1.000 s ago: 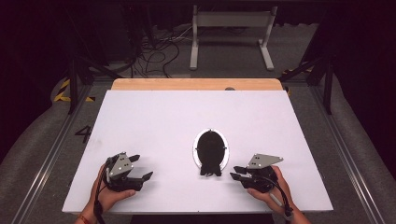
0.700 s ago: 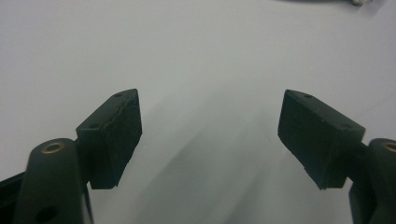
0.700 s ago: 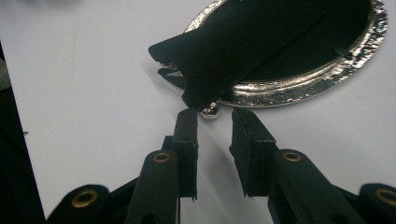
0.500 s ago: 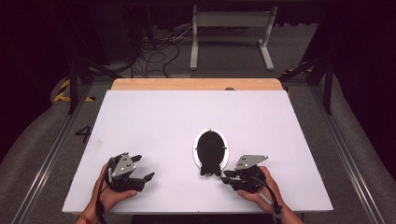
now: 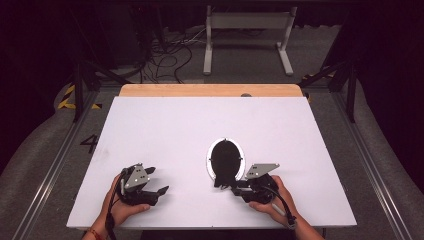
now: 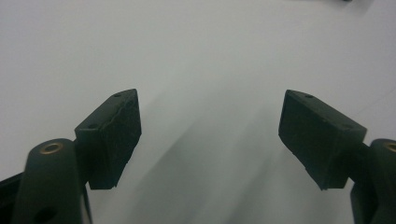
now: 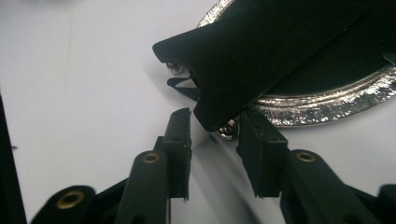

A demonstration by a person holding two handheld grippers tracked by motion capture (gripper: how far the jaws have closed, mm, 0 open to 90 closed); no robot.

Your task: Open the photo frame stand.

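Note:
An oval frame with a silver rim lies face down on the white table, its black back up. A black stand leg juts from the back toward the near side. My right gripper is at the frame's near end; in the right gripper view this gripper stands partly open, with the leg's tip just above the gap between its jaws. My left gripper rests near the table's front left, and the left gripper view has it wide open over bare table.
A wooden strip borders the table's far edge. Metal rails run along both sides of the table. Beyond it, cables and a grey stand lie on the dark floor.
My right gripper has moved left along the front of the table, up to the near end of the oval frame. The left gripper has stayed in place.

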